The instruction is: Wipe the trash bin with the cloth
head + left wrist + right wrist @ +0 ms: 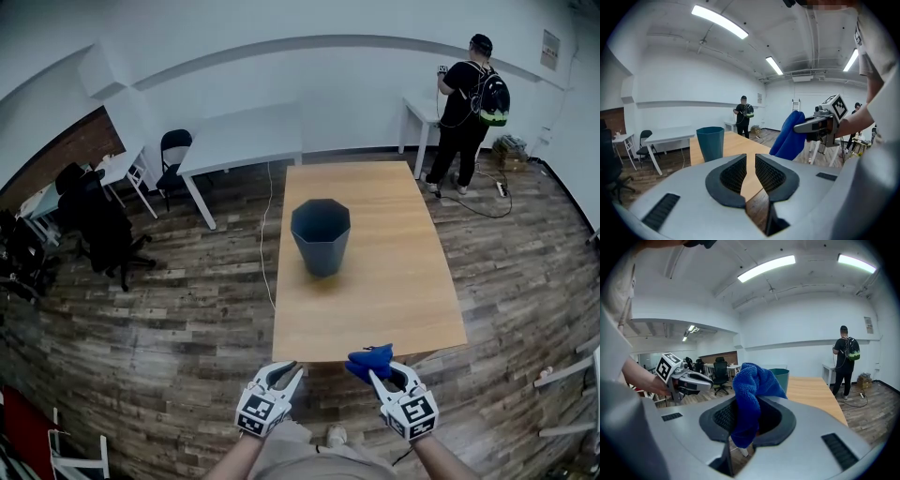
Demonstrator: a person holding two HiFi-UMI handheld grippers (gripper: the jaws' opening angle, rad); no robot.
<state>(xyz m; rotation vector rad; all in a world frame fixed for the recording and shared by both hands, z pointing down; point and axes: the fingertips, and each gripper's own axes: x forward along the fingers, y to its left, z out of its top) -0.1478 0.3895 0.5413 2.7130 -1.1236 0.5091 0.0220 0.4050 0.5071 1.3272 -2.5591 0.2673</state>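
The dark teal trash bin [320,234] stands upright near the middle of the wooden table [394,291]; it also shows in the left gripper view [710,143]. Both grippers hover off the table's near edge, well short of the bin. My right gripper [380,372] is shut on a blue cloth [368,361], which bunches up out of its jaws [751,387] and hangs below them. My left gripper [287,371] is beside it on the left. Its jaws [750,161] stand a narrow gap apart with nothing between them.
A person with a backpack [472,103] stands at a small white table at the far right. A white table [246,136] and black chairs [98,225] are at the left. A cable [265,244] runs over the wood floor beside the table.
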